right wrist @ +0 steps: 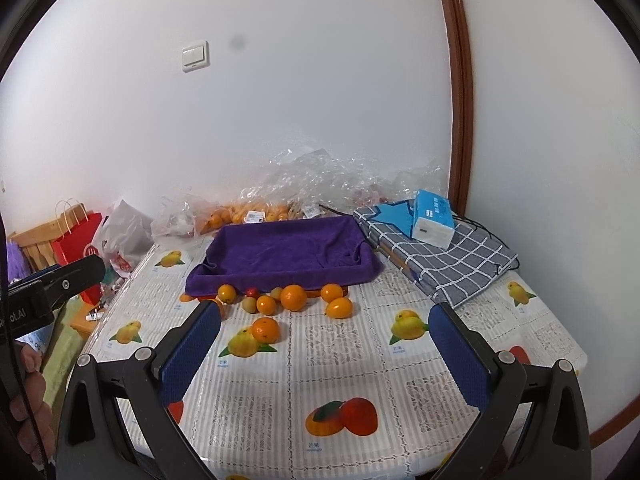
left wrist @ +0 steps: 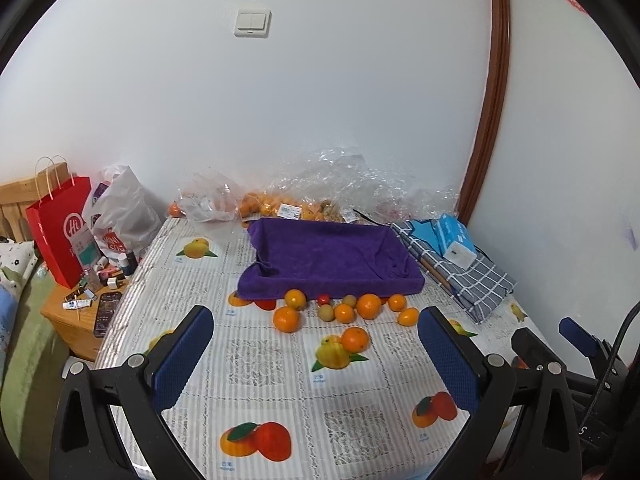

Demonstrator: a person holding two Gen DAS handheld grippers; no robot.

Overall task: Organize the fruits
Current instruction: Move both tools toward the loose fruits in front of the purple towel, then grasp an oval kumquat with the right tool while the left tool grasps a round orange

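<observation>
So the loose fruits [left wrist: 344,312] are all bunched straight ahead of both tools, right against the near wall of the purple towel-lined tray [left wrist: 332,256], with one orange [left wrist: 354,339] sitting closer to us than the rest, on the printed tabletop [left wrist: 280,392]. Nothing is in the tray yet, as far as we can see.

Our left tool [left wrist: 316,360] is spread wide and holding nothing, and same story for the right tool [right wrist: 324,356], fingers apart, empty, hovering over the tabletop short of the pile.

Best bet in our opinion: go for that lone orange first since it has free space on both sides, come in low with the pads either side of its middle, squeeze gently so it doesn't roll, then lift clear over the tray wall. The clustered ones touch each other, so poking in there will likely scatter them.

Hard to tell: the small reddish one [left wrist: 324,299] and the pale ones could be tomatoes or plums, too small to say. More oranges sit in plastic bags [left wrist: 280,204] beyond the tray, partly hidden by the crinkled wrap.
</observation>
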